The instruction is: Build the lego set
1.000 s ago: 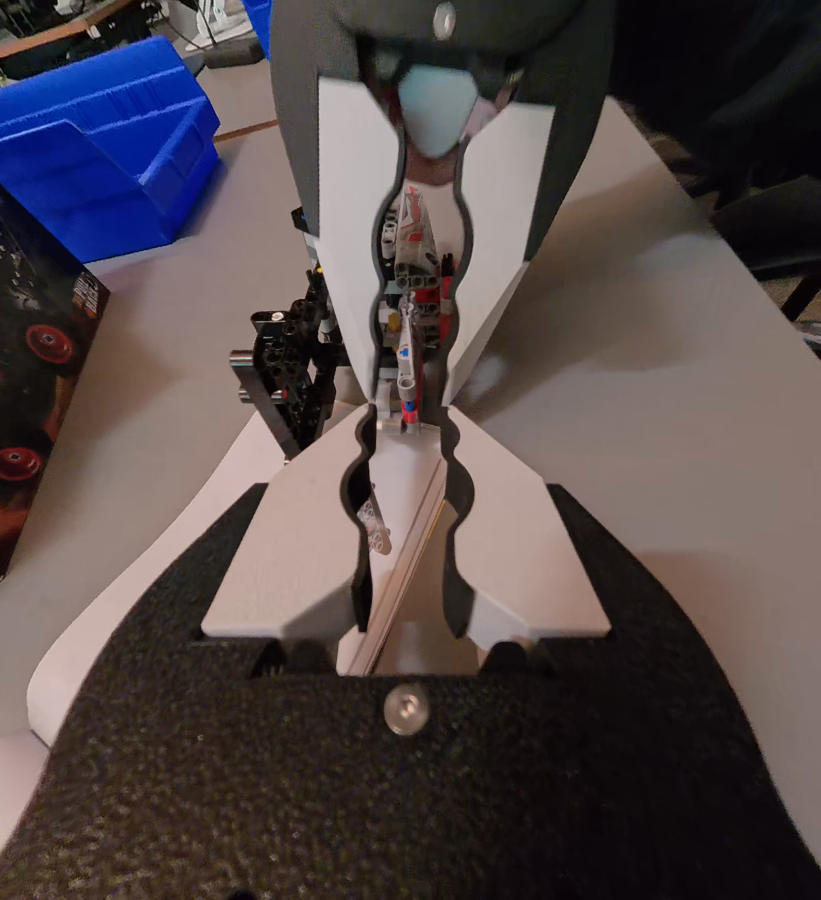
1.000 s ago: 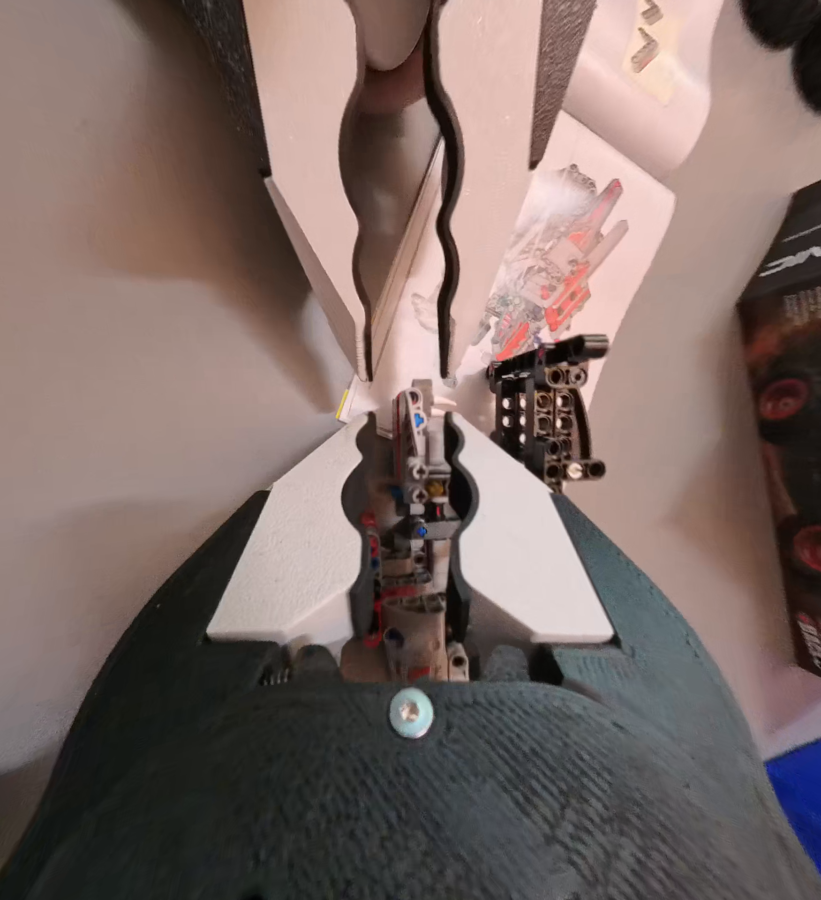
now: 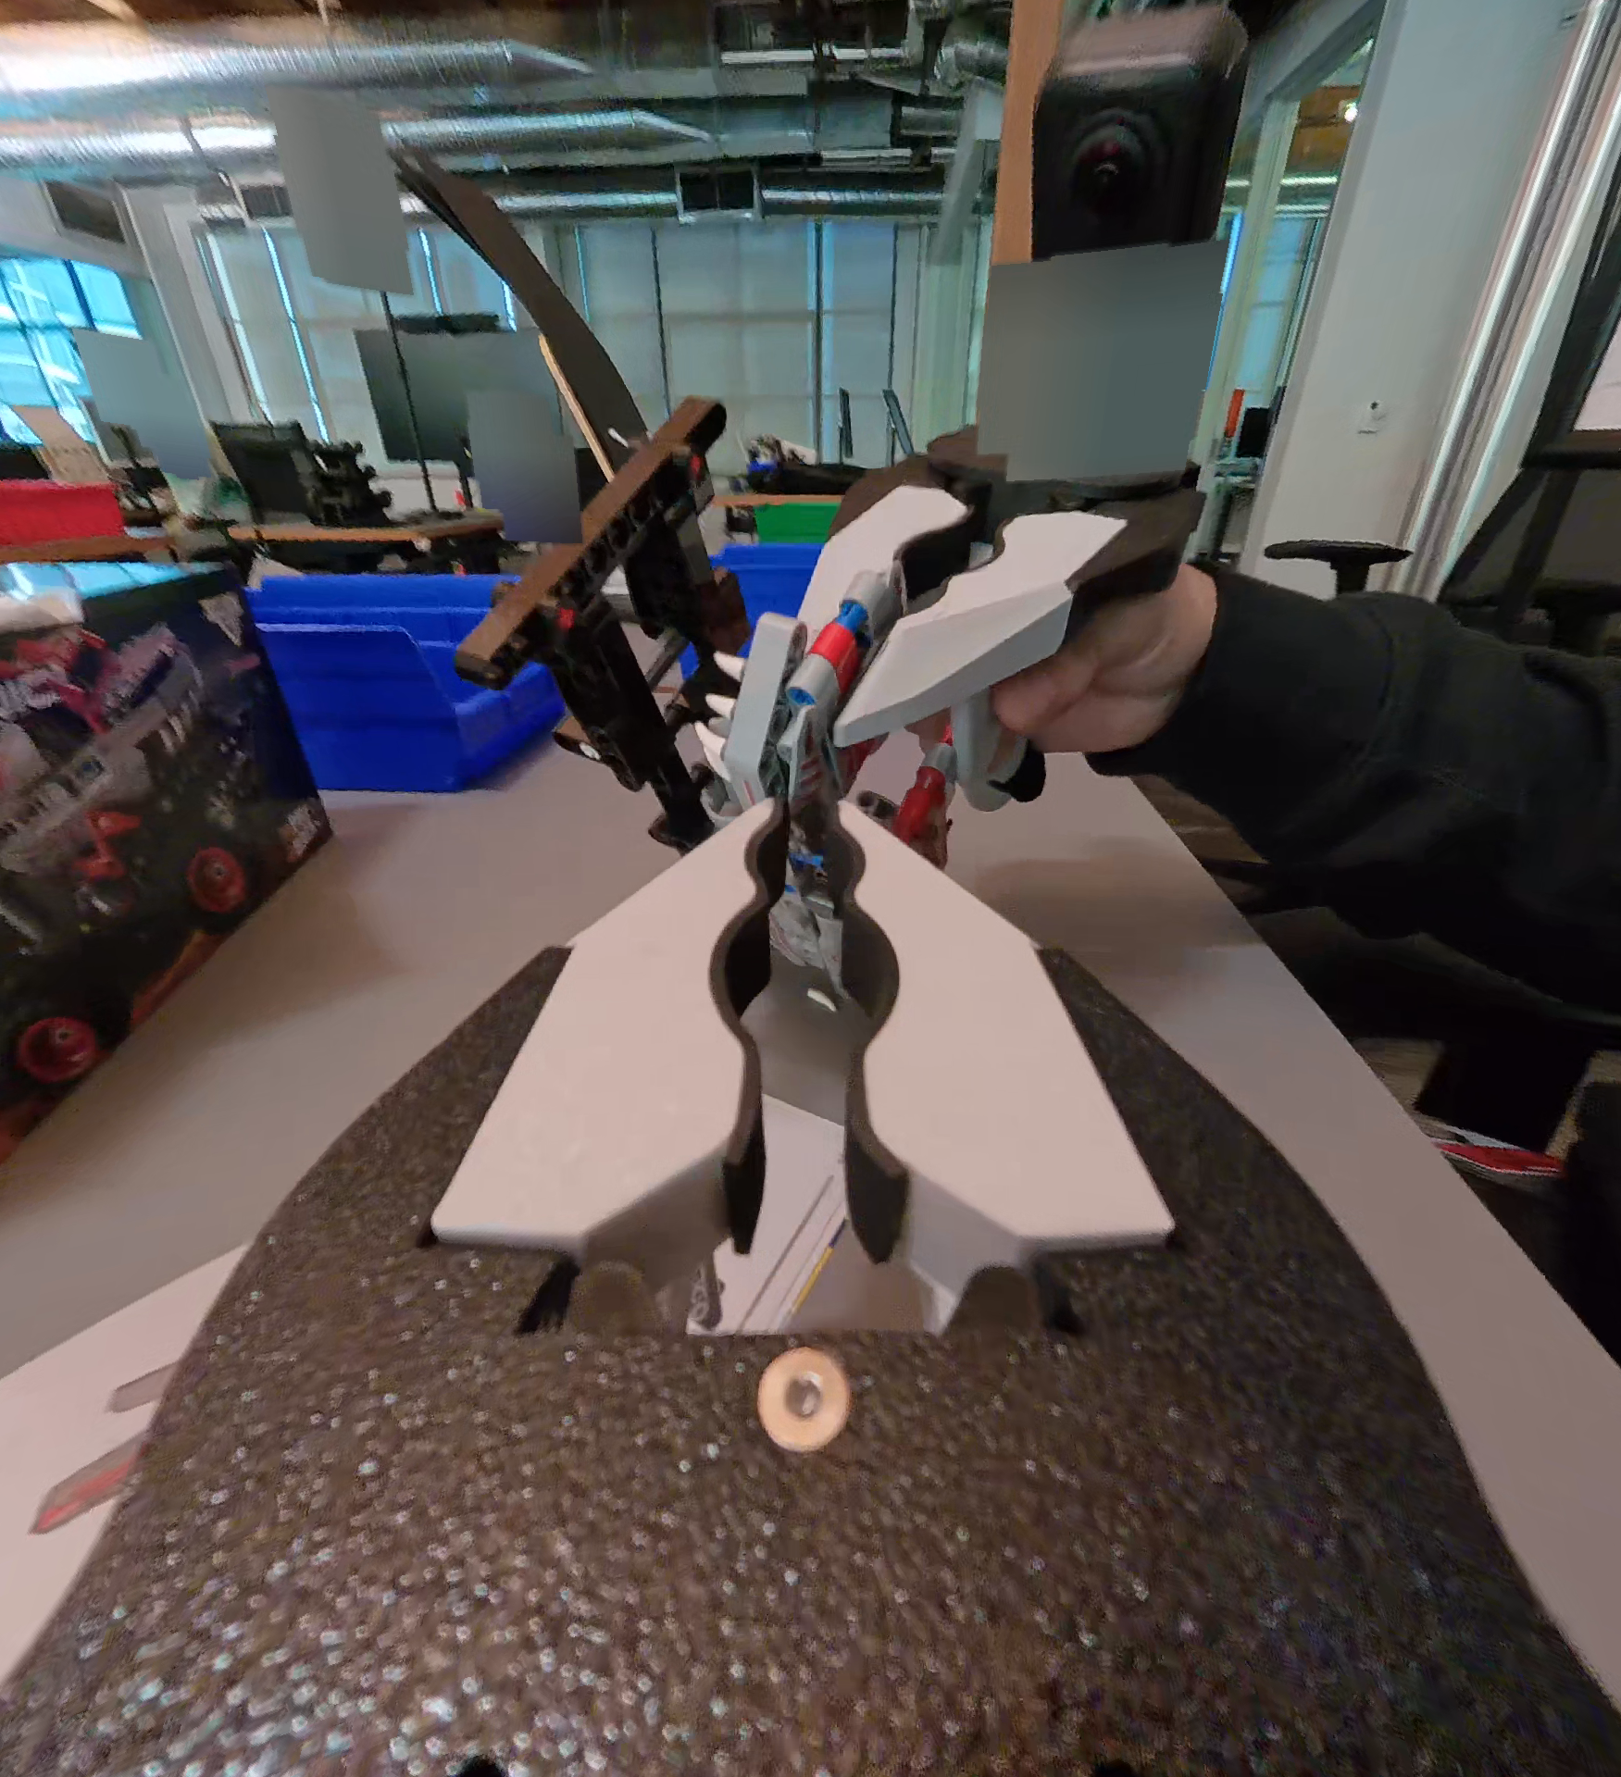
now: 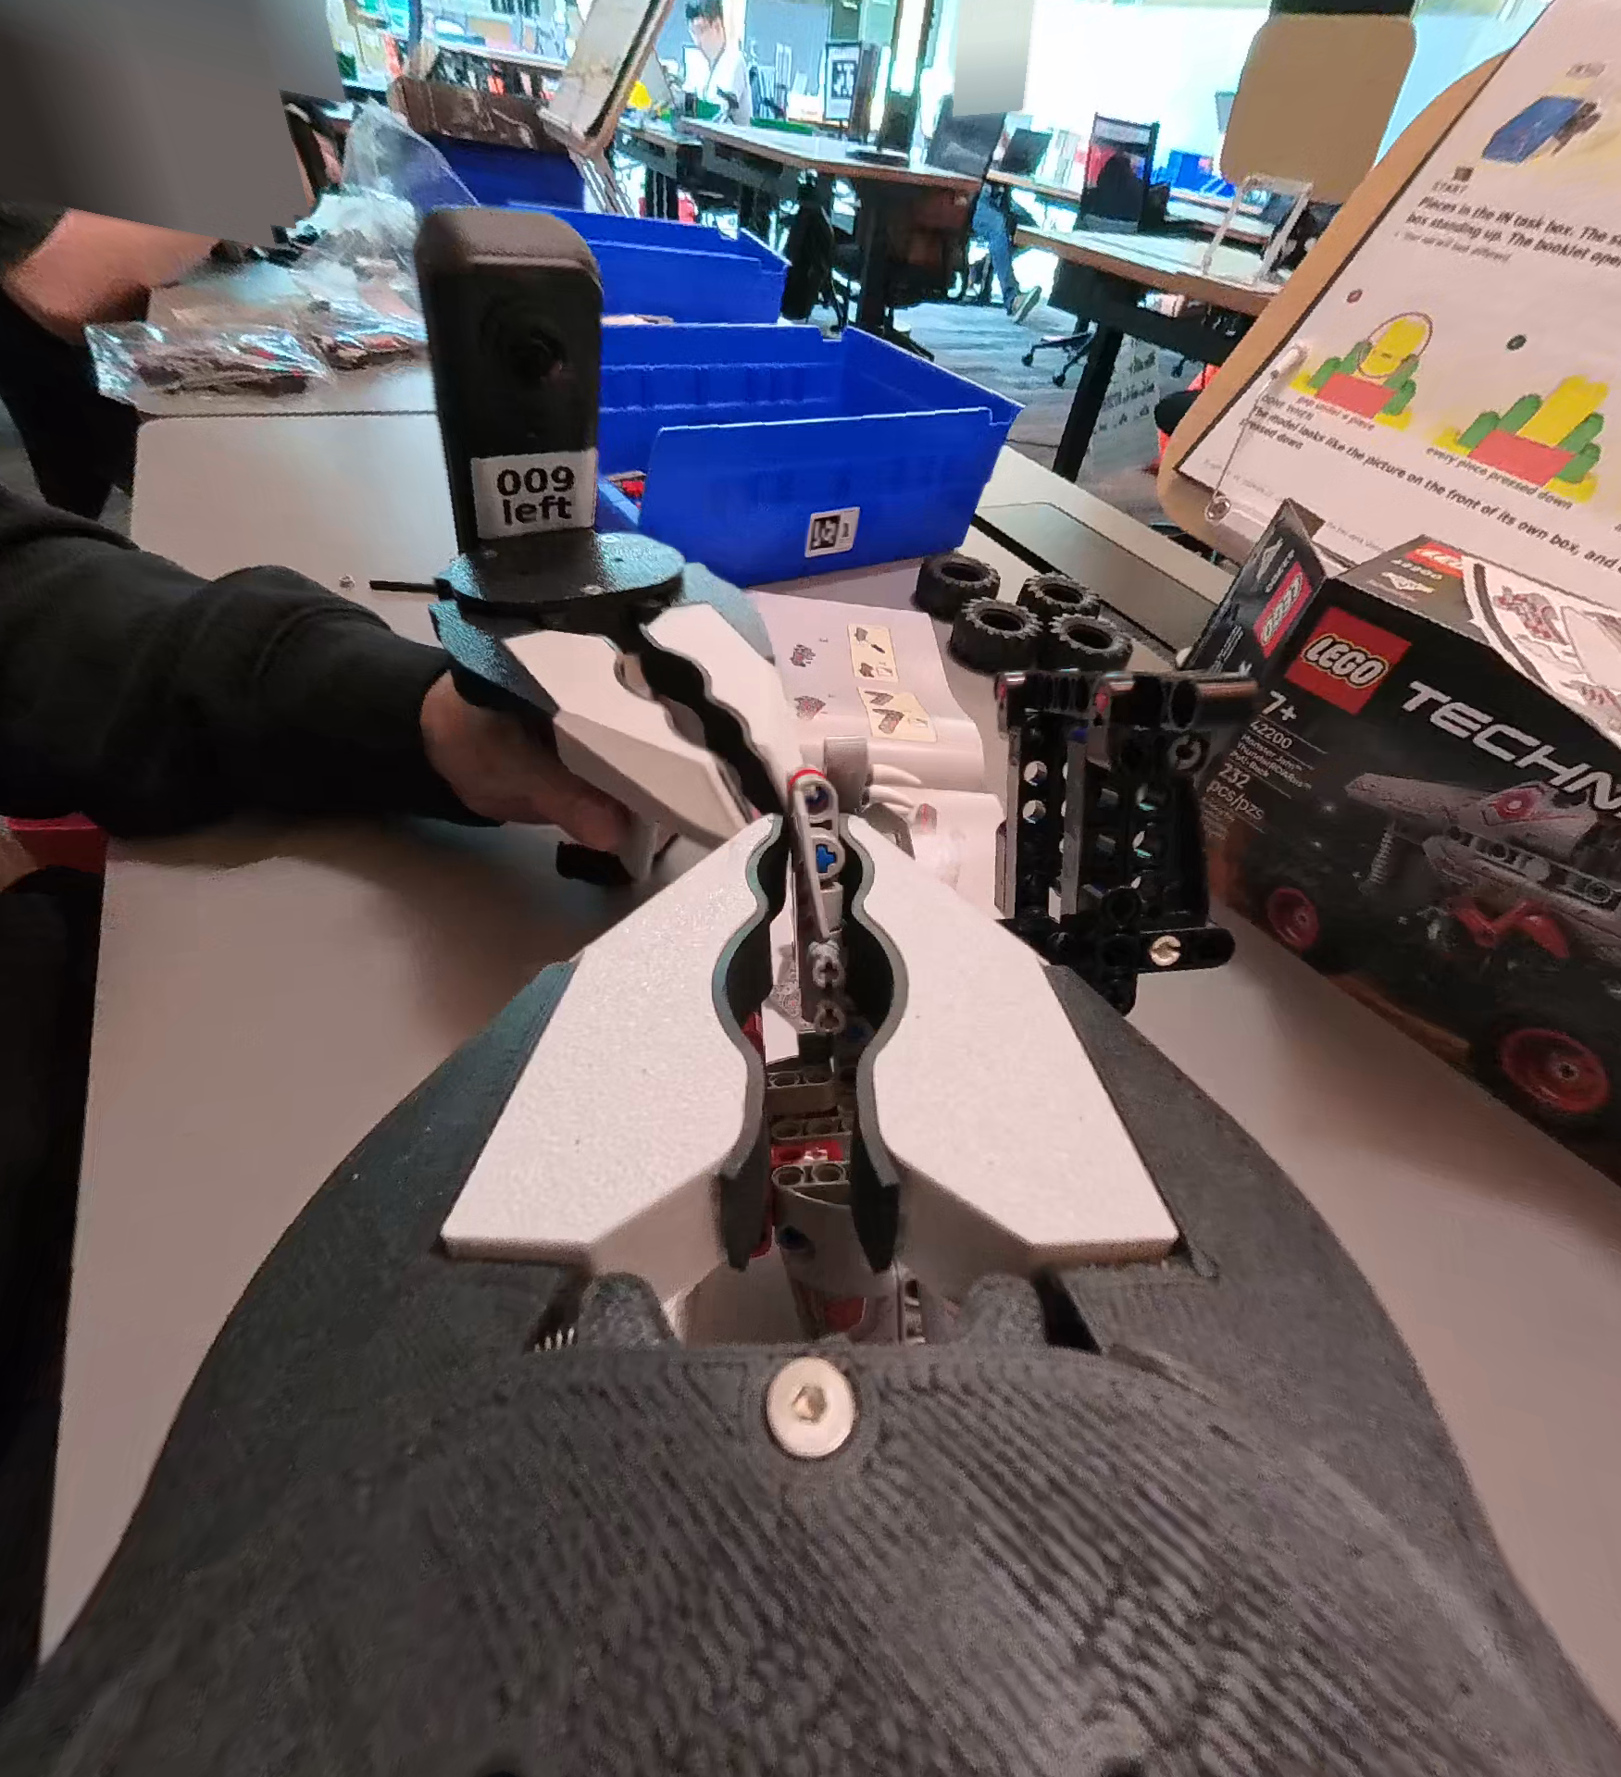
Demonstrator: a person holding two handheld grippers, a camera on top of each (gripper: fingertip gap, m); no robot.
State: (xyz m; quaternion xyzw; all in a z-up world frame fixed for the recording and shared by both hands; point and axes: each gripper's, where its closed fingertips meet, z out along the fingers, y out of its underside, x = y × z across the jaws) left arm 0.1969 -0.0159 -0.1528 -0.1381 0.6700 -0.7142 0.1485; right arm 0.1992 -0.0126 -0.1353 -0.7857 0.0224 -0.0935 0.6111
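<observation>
A grey, red and blue lego assembly [image 4: 821, 923] sits lengthwise between the jaws of my right gripper [image 4: 811, 837], which is shut on it and holds it above the table. In the left wrist view the assembly [image 3: 773, 702] sticks out of the right gripper [image 3: 816, 673] toward me. My left gripper [image 3: 811, 827] faces it, jaws nearly together around the assembly's front end. The right wrist view shows the left gripper [image 4: 773, 793] pinching that tip. A black lego frame [image 4: 1104, 827] stands upright on the table just right of the assembly; in the left wrist view the frame [image 3: 595, 615] is to its left.
The set's box [image 4: 1460, 846] lies at the right, with several black tyres [image 4: 1027, 615] behind the frame. The open instruction booklet [image 4: 883, 673] lies on the grey table [image 4: 306, 1010]. Blue bins [image 4: 787, 433] stand at the back. A leaning board with printed sheets [image 4: 1460, 288] is at far right.
Both grippers have swung from pointing down at the table to pointing level. The assembly has risen with the right gripper. The left gripper's jaws have narrowed onto its front end.
</observation>
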